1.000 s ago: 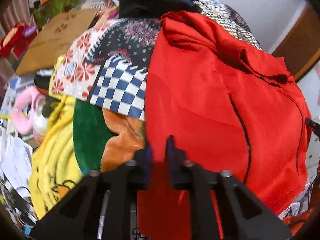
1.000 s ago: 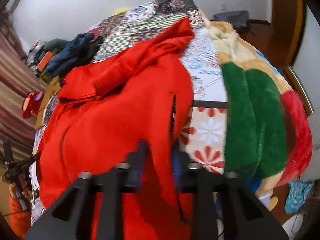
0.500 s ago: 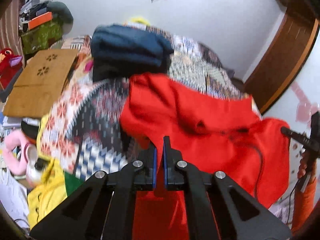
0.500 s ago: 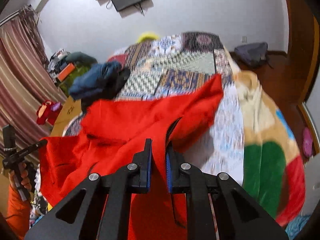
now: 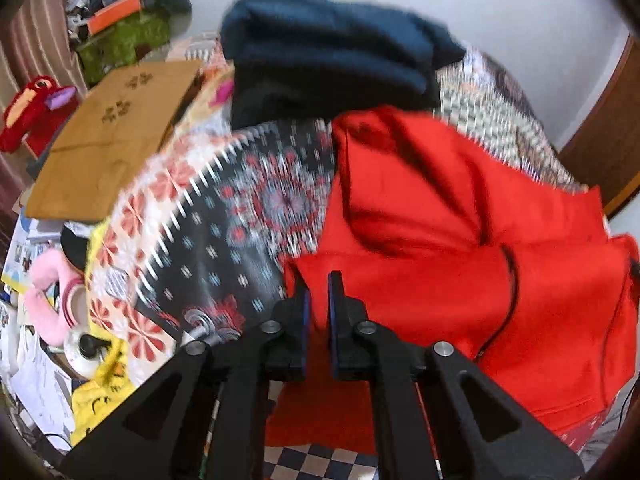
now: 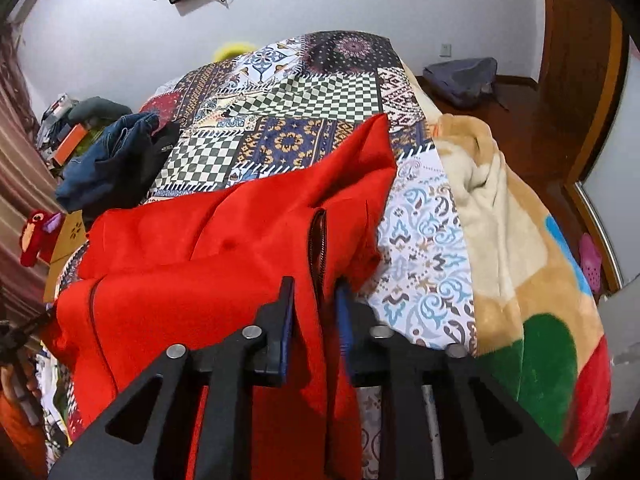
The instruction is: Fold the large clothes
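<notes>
On the near side of the bed, the red jacket now lies doubled over itself, its lower half carried up toward the collar since a second ago. The left gripper is clamped on the red hem at the jacket's left edge. The right gripper has just been opening; its jaws stand apart with the zipper edge hanging loosely between them, so that corner looks released. I'd judge this fold nearly laid, with the left corner yet to be let go beside the dark folded clothes.
</notes>
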The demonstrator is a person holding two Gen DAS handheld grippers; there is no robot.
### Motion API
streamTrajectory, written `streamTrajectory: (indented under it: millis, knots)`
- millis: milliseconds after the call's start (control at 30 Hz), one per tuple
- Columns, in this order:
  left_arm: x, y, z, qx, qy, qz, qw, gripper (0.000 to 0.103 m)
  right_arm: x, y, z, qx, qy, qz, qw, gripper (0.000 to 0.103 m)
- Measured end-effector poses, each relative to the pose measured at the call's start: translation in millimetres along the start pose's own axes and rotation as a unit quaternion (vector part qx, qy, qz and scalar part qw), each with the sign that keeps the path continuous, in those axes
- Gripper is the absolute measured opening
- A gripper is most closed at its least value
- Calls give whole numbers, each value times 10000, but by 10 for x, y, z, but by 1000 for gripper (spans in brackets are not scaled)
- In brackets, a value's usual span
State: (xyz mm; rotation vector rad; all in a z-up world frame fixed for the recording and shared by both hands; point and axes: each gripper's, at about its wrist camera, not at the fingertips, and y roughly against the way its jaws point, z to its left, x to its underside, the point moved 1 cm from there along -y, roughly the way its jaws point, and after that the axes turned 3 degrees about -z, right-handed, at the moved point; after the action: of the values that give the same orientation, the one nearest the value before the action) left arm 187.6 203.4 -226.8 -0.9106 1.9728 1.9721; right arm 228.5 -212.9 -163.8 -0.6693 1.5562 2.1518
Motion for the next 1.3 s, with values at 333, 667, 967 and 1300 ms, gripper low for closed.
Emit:
streamTrajectory:
  millis: [333,667,967,1300]
  knots:
    - [96,359,94,-59,-55,-185,9998,56,109,444,-126,-162,-160,168,9996,45]
    - [464,438,172,105,-85,145,9998,66,550,518,-24,-280,-5,697,9972,52]
    - [700,202,107,-201,-279,318,9989,66,741,373,7,-197,86,924,9955,63]
    - [578,179,7,531,-323,324,9975,20,818,431,69,-165,35,611,9980,23]
